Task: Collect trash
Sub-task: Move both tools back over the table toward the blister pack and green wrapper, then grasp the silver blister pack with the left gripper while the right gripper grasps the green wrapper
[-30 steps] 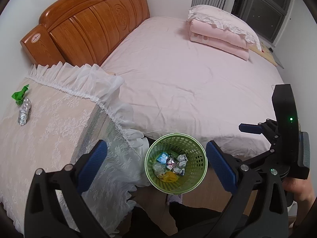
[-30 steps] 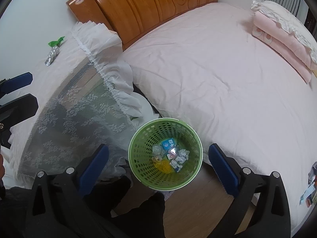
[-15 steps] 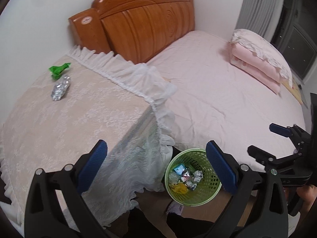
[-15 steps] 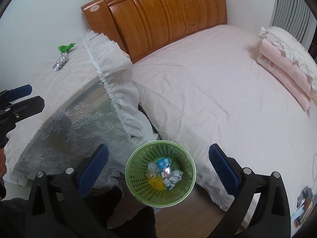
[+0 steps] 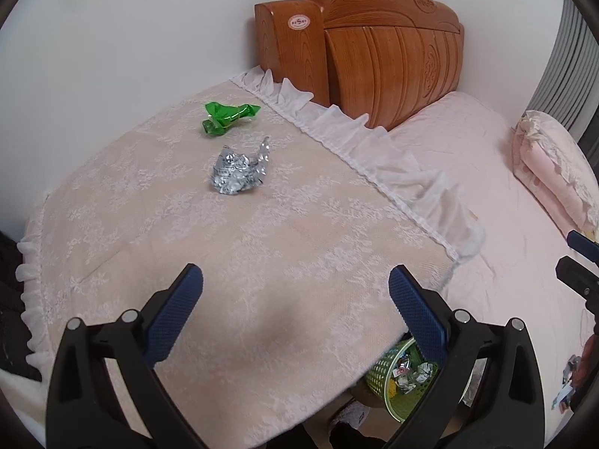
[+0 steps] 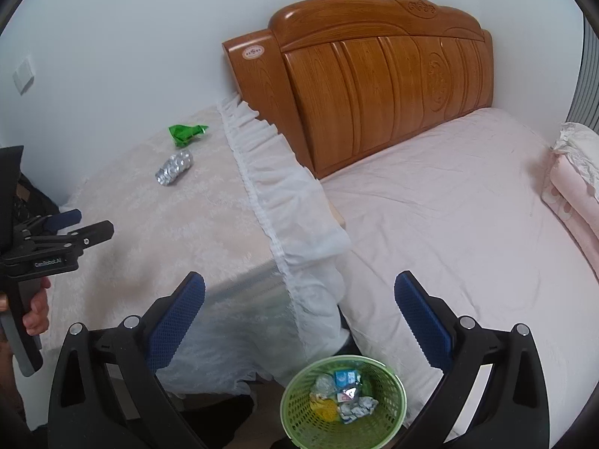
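Note:
A crumpled silver foil wrapper (image 5: 239,172) and a green wrapper (image 5: 228,116) lie on the lace-covered bedside table (image 5: 262,262). My left gripper (image 5: 295,299) hovers open and empty over the table's near half, short of the foil. From the right wrist view the same foil wrapper (image 6: 174,167) and green wrapper (image 6: 186,133) sit at the table's far side. My right gripper (image 6: 299,307) is open and empty above the green mesh bin (image 6: 299,411), which holds several crumpled scraps. The left gripper (image 6: 78,230) shows at that view's left edge.
The pink bed (image 6: 449,205) with a wooden headboard (image 6: 374,86) fills the right side. Folded pink bedding (image 5: 554,172) rests on the far right. The bin (image 5: 385,374) stands on the floor between table and bed. A white frill (image 6: 269,194) hangs off the table edge.
Both grippers swung left and up, away from the bin toward the bedside table. The left gripper now sits over the table, with both wrappers much closer. Jaws stayed open.

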